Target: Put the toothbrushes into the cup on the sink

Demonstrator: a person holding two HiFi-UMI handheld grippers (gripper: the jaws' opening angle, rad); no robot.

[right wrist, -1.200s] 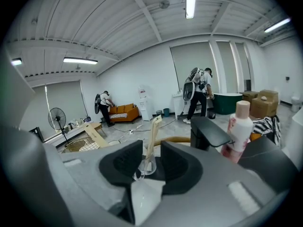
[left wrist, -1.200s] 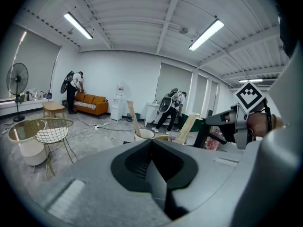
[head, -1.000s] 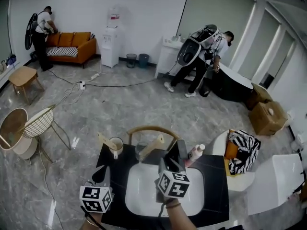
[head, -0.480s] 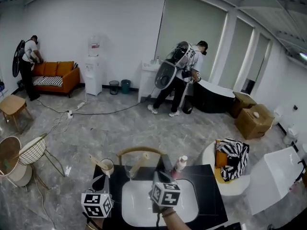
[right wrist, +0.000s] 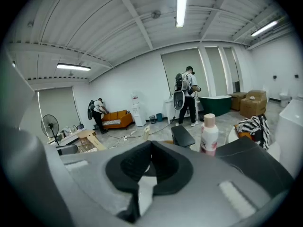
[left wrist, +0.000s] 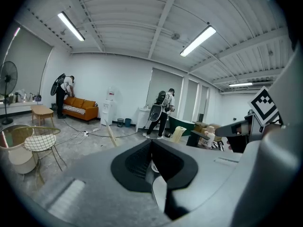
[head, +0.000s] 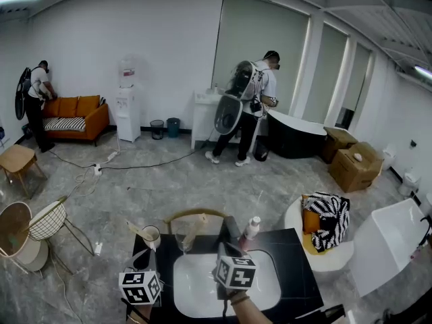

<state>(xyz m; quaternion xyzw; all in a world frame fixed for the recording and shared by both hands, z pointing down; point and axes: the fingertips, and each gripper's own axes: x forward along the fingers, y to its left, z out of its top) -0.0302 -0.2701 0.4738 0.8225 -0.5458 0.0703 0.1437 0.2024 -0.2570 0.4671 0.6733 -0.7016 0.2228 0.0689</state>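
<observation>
Toothbrushes: two pale wooden handles are seen at the back edge of the black counter (head: 298,270). One toothbrush (head: 138,229) is leaned to the left out of the white cup (head: 152,237). The second toothbrush (head: 192,229) is stood tilted to the right in the clear glass (head: 182,244). Bristles cannot be made out.
Cup: it is placed upright at the back left corner of the counter, to the left of the white basin (head: 196,285).
Glass: it is placed just behind the basin, between the white cup and the black faucet (head: 231,228).
Left gripper (head: 140,255): it is held over the left edge of the counter, near the white cup but apart from it. The jaws are pressed together and nothing is gripped.
Right gripper (head: 223,247): it is held over the basin and pointed toward the faucet. Its jaws have just been closed together, and nothing is found between them.
Bottle (head: 251,227): white, with a pale cap, it is stood upright just to the right of the faucet.
Chair back (head: 196,214): a curved wooden rail is seen behind the counter.
Room: a person with a backpack (head: 248,106) is seen by a dark bathtub (head: 297,136), and another person (head: 34,103) by an orange sofa (head: 71,117), both well apart from the sink.
</observation>
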